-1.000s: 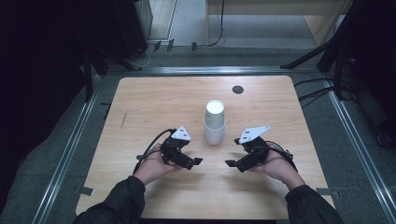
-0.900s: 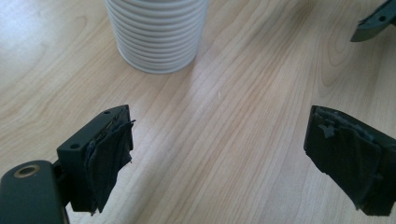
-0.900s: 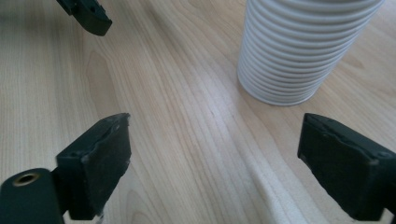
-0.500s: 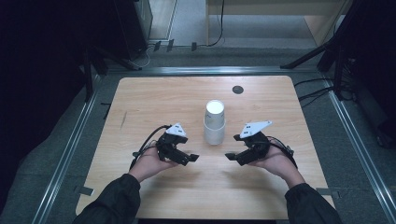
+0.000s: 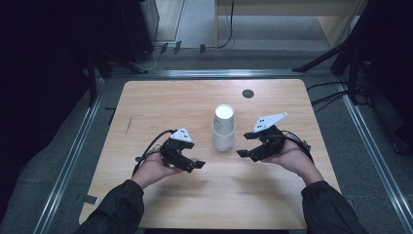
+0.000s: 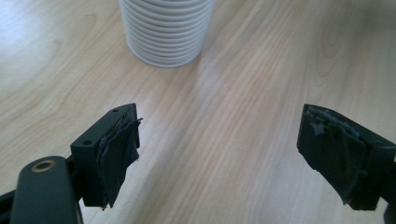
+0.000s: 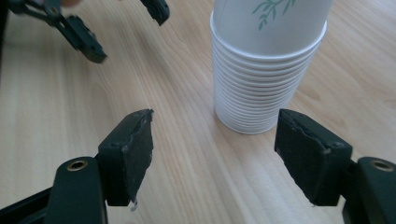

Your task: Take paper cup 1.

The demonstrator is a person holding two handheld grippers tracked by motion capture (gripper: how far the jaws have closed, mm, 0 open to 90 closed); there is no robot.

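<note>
A stack of white paper cups [image 5: 224, 127] stands upside down in the middle of the wooden table [image 5: 160, 107]. In the right gripper view the top cup of the stack [image 7: 266, 65] carries a green leaf print. My left gripper [image 5: 192, 158] is held just left of the stack, its jaws open and pointing toward it. My right gripper [image 5: 245, 145] hovers just right of the stack, open too. The stack's ribbed base [image 6: 166, 30] lies ahead of the left gripper [image 6: 219, 154], a little to the left. The right gripper [image 7: 215, 154] has nothing between its jaws, with the left gripper [image 7: 93, 28] beyond it.
A small dark round grommet [image 5: 248, 93] sits in the table top behind the cups. Metal rails [image 5: 73, 156] run along the floor on both sides of the table, and cables [image 5: 326, 92] trail at the right.
Both grippers shifted only slightly: the right one drifted a little up and to the right, the left one barely moved. The cup stack stayed in place.
</note>
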